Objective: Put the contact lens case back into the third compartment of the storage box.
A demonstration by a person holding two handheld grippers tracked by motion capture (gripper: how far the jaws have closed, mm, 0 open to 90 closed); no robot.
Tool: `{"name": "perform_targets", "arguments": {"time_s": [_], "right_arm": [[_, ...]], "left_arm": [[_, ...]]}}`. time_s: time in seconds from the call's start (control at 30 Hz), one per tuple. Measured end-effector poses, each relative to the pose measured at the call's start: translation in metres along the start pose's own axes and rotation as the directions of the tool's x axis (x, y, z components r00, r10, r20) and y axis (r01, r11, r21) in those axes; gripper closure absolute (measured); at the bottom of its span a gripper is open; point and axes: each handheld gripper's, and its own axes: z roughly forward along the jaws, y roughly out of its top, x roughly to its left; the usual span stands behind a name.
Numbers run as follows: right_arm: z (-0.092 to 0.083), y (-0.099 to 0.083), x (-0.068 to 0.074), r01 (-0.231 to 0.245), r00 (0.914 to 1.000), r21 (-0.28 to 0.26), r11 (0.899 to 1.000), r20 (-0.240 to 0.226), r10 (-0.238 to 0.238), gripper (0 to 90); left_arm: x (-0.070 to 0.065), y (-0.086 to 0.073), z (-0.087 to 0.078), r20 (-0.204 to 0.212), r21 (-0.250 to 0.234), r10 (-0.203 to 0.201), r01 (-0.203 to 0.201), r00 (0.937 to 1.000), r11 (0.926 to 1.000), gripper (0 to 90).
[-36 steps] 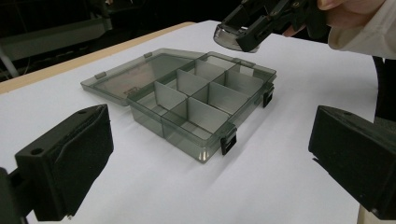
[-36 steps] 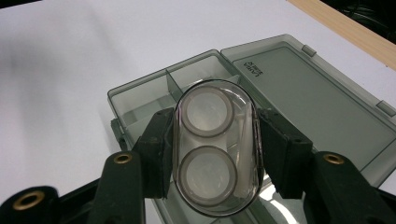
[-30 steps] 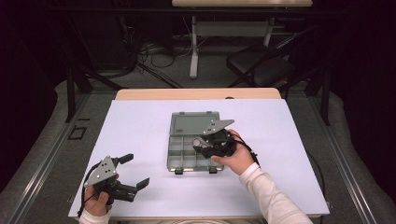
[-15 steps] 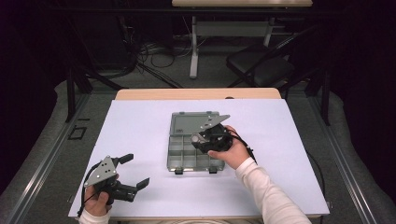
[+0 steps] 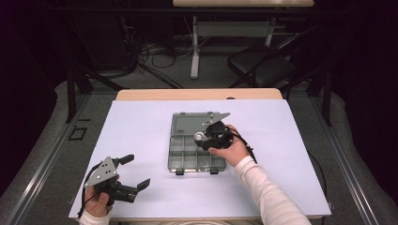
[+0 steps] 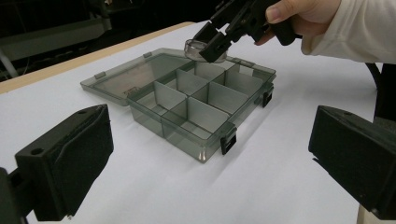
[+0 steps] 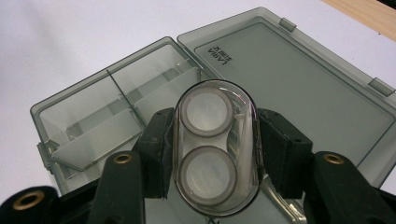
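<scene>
The white table (image 5: 141, 122) carries a smoky clear plastic organizer box (image 5: 187, 157), its lid (image 7: 299, 88) thrown flat open behind the divided tray. That box looks light and stiff, likely to skid on the smooth top if nudged. Above its far compartments the right gripper (image 7: 215, 154) has its jaws clamped on a small clear oval case (image 7: 215, 154) with two round white wells, like a contact lens case. The pads press its long sides at mid-length, which seems the sound place to hold it: hard, slick, thin-walled plastic that I'd guess weighs almost nothing and could squirt out of a grip taken nearer an end. The left gripper (image 6: 205, 154) sits near the table's front left corner, jaws spread wide, nothing between them.

The case's near end is cut off in the right gripper view, and it covers the compartment below. Whether the wells are capped or hold anything I cannot tell.
</scene>
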Motion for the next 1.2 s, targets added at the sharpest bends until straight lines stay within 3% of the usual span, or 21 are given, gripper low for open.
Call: {"name": "perform_targets", "arguments": {"time_s": [0.4,0.9,1.2], "right_arm": [[0.008,-0.001,-0.004,-0.092,0.9957,0.013,0.996,-0.003,0.092,48.7],[0.017,-0.002,-0.004,-0.156,0.9875,0.028,0.987,-0.019,0.157,48.7],[0.019,-0.003,-0.005,-0.169,0.9851,0.032,0.985,-0.028,0.17,48.6]], "left_arm": [[0.0,0.0,0.0,0.0,-0.003,-0.001,0.001,1.0,1.0,0.2],[0.0,0.0,0.0,0.001,-0.003,-0.001,0.001,1.0,1.0,0.2],[0.0,0.0,0.0,-0.001,-0.004,-0.001,0.001,1.0,1.0,0.2]]}}
